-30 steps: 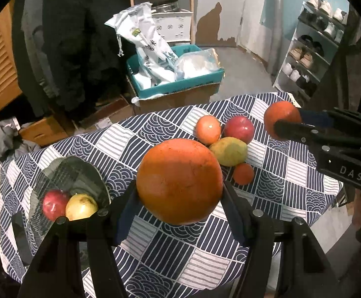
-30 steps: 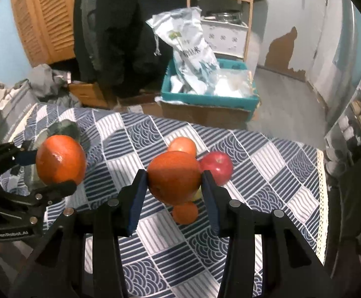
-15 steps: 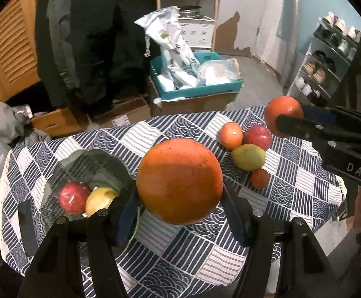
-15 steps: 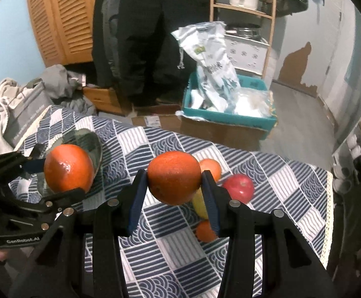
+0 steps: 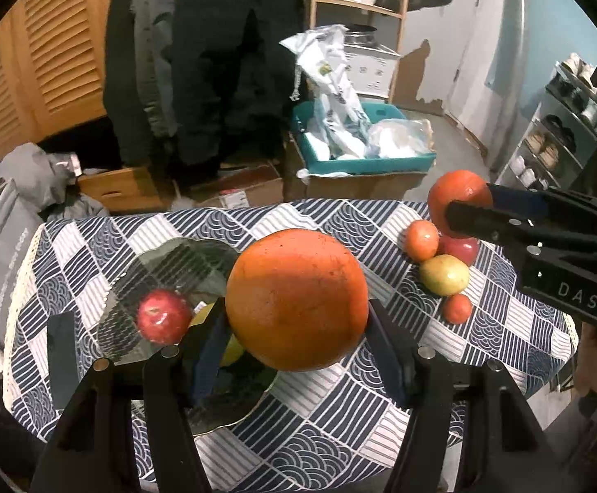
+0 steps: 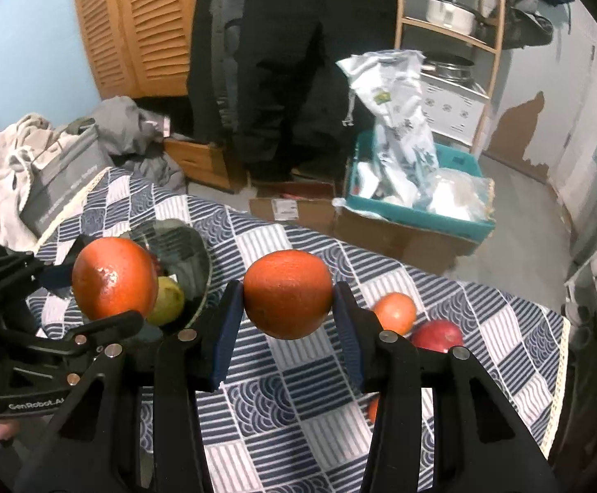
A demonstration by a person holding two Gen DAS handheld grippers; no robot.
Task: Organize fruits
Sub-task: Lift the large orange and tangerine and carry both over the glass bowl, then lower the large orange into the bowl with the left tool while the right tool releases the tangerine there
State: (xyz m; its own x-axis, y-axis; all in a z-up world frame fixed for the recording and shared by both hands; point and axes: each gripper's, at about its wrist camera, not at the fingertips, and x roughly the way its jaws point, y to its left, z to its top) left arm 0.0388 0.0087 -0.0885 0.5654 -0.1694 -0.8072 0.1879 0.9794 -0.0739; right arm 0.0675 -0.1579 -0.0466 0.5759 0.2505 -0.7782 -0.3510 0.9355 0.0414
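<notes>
My left gripper (image 5: pixel 296 328) is shut on a large orange (image 5: pixel 297 299) and holds it above the near right rim of a dark glass bowl (image 5: pixel 175 259). The bowl holds a red apple (image 5: pixel 163 315) and a yellow-green fruit (image 6: pixel 169 300), partly hidden. My right gripper (image 6: pixel 288 322) is shut on another orange (image 6: pixel 288 292) above the middle of the table; it also shows in the left wrist view (image 5: pixel 458 201). On the cloth to the right lie a small orange (image 5: pixel 421 240), a red apple (image 5: pixel 460 248), a yellow-green pear (image 5: pixel 444 274) and a tiny mandarin (image 5: pixel 457 309).
The round table has a blue and white patterned cloth (image 5: pixel 331 419). Behind it on the floor stand a teal crate with bags (image 5: pixel 364 139) on a cardboard box, hanging dark coats (image 5: pixel 216 61), a wooden shelf and a shoe rack (image 5: pixel 565 123). A grey bag (image 6: pixel 64 189) lies at the left.
Both grippers have moved left with their oranges. The bowl has come under my left gripper. The loose fruits have shifted to the right in both views.
</notes>
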